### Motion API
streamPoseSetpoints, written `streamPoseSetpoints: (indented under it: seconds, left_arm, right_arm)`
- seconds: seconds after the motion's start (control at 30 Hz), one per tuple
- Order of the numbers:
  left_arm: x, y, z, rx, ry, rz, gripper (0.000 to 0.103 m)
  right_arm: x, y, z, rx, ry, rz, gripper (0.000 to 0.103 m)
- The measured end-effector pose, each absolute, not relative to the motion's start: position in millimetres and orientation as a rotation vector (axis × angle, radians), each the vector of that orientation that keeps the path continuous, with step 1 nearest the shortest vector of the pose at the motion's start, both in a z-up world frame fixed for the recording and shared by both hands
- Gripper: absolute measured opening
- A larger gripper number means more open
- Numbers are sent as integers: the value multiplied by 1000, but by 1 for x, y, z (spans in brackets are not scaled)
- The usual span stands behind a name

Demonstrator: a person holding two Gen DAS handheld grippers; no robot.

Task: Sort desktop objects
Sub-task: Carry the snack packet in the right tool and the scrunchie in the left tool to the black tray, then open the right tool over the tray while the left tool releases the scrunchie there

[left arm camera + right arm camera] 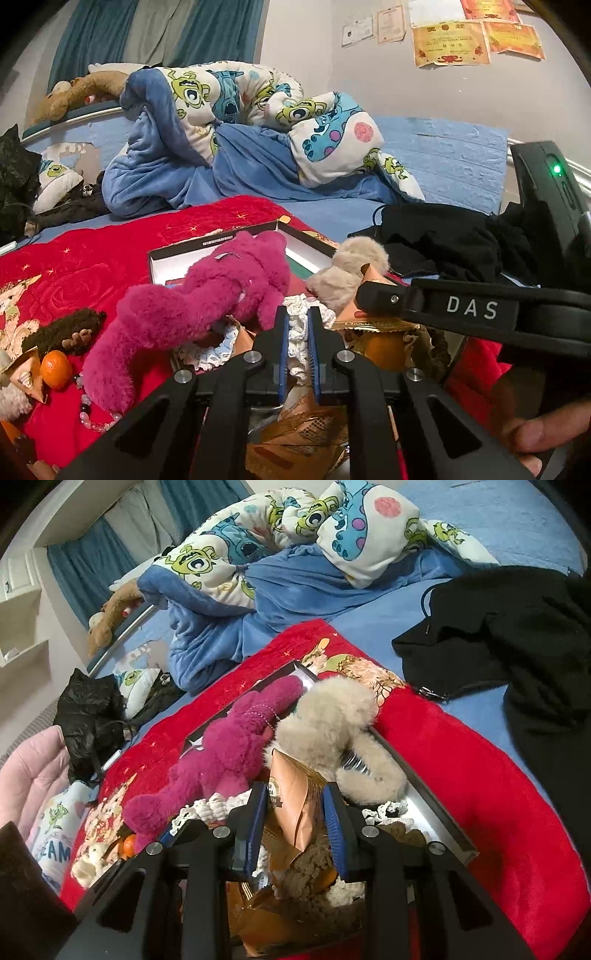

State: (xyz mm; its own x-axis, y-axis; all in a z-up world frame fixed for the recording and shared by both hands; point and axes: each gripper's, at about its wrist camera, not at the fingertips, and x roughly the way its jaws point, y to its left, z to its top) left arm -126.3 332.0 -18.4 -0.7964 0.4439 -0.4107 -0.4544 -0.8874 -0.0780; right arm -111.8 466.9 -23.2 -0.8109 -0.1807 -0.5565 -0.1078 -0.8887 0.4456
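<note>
Red blanket (461,775), snack packet (295,794) between right claw (295,812) pads

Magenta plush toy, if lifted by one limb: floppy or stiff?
Probably floppy: the magenta plush toy drapes limply over the box rim. Likely light for its bulk, being fluffy. Its bead chain may snag on the neighbouring beige fluffy item.

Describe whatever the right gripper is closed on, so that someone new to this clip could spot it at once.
On the red blanket lies a shallow black-rimmed box heaped with plush toys. At its near end the right gripper pinches a copper-orange foil packet, just below the beige fluffy toy. It is the only shiny, creased thing among soft fur and white crochet.
</note>
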Motion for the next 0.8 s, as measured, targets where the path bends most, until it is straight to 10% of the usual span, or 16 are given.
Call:
streamPoseSetpoints:
  seconds: [0.33,0.53,0.6,0.7,0.8]
  left_arm:
    - [-130,329,-20,-608,18,2593,10]
    - [-127,327,-19,-596,23,2658,75]
    - [-123,322,-17,-555,-5,2658,101]
    - [-118,313,-14,-508,-52,2653,103]
    - [-119,308,-14,-510,-78,2653,103]
  right_arm:
    - [-108,468,-24,935,-768,-2863,30]
    - [-108,468,-24,927,-783,-2876,37]
    - [-106,466,-20,911,-775,-2902,50]
    - [-100,467,-13,837,-787,-2920,98]
    - [-93,469,-5,775,-809,-2937,103]
